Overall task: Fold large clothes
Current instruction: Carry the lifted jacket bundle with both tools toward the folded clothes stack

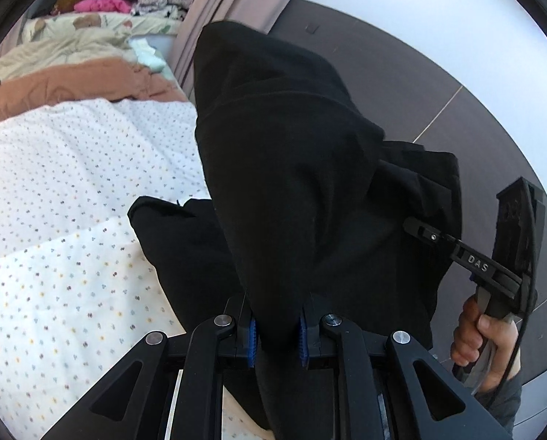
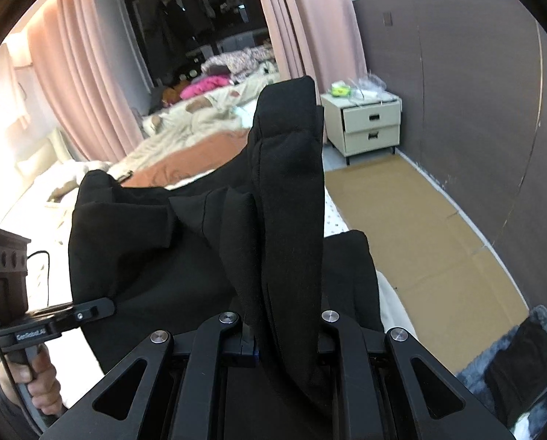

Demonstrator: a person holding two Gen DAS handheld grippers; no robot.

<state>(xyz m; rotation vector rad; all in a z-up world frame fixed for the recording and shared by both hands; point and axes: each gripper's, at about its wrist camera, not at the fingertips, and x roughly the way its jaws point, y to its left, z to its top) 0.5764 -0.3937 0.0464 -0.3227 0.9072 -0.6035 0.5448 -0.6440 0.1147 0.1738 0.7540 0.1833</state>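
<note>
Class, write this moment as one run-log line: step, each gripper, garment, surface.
step: folding | left gripper: shut on black garment | right gripper: shut on black garment | garment: lifted, partly on bed

garment (image 1: 303,183): black, plain
bed sheet (image 1: 72,168): white, small coloured dots
blanket (image 1: 72,84): orange-brown
curtains (image 2: 86,84): pink
nightstand (image 2: 369,124): cream

Wrist views, close, downward (bed (image 1: 72,183) shared)

Right claw's (image 2: 279,344) pads — seemingly cloth-covered
</note>
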